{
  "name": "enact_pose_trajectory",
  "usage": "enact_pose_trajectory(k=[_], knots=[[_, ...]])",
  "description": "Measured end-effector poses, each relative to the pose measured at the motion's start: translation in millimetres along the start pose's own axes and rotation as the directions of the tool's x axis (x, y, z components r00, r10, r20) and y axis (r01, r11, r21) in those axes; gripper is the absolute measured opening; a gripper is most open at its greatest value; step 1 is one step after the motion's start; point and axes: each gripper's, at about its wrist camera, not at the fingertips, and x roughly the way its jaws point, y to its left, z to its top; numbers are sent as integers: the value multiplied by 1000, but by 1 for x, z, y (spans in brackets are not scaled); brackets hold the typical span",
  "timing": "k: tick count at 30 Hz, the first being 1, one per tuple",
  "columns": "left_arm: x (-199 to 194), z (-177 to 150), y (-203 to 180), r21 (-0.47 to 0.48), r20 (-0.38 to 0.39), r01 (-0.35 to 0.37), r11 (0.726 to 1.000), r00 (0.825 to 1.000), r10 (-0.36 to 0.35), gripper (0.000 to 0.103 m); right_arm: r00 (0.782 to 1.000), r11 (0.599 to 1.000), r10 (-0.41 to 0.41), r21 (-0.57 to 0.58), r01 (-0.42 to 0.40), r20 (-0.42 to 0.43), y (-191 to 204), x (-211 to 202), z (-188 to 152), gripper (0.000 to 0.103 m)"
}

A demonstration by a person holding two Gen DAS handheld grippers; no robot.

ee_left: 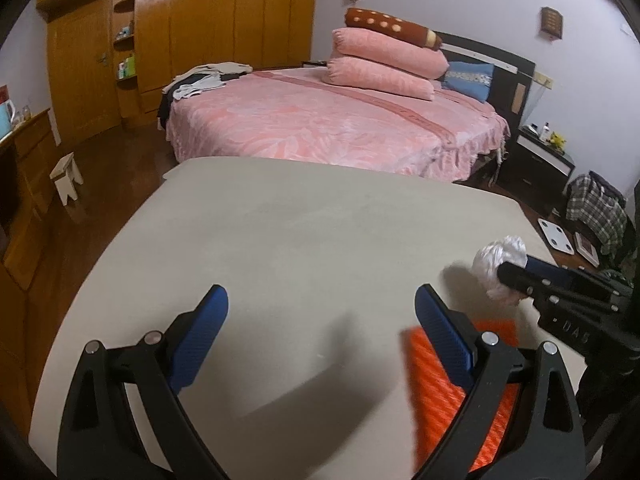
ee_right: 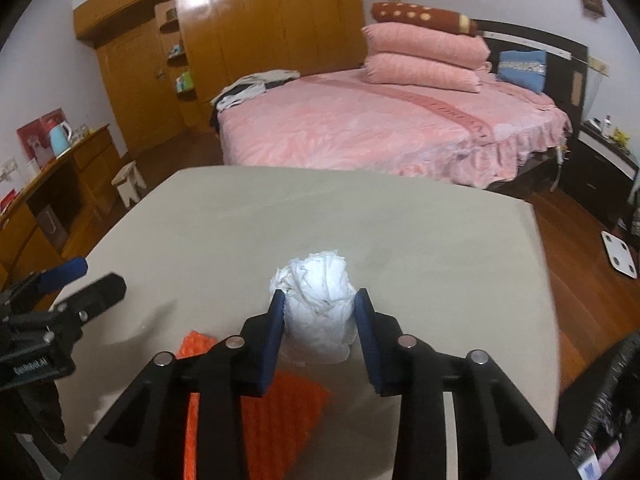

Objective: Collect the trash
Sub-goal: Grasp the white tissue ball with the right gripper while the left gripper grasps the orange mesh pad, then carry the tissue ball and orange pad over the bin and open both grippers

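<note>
Right now the right gripper has its jaws closed on a crumpled white tissue wad, which sits between the blue pads above the beige tabletop. Just beside it, toward the near edge, lies an orange ridged sheet. Meanwhile the left gripper hangs over the bare tabletop with its jaws spread wide and nothing between them. Beyond the tabletop stands a pink bed.

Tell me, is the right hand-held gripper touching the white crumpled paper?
Touching: the right wrist view shows the right hand-held gripper pressing both pads against the white crumpled paper.
</note>
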Motion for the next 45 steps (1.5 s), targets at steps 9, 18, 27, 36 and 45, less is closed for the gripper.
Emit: enact_pose_trajectory(k=[9,18,27,36,45], knots=[[-3,-29,-39,32,-63,72,997,996,-70,90,998,998,-60,24,60,3,-27,-35,-25,35],[11,-53,-58,35,-164,125,991,979,-118,67,996,995,-85,45,85,-9,-46,-54,-47,35],[11,-62,-77,82,-182,151,985,974,-135,23,996,995,-88,53,88,-1,-51,-60,-48,35],[-15,-46,-83,87,-129,132,988,984,-120,14,995,995,-86,53,84,41,-50,-82,-43,35],[-45,-33,-91,93,-90,131,987,988,-123,13,994,995,-90,57,86,64,-48,-101,-36,35]])
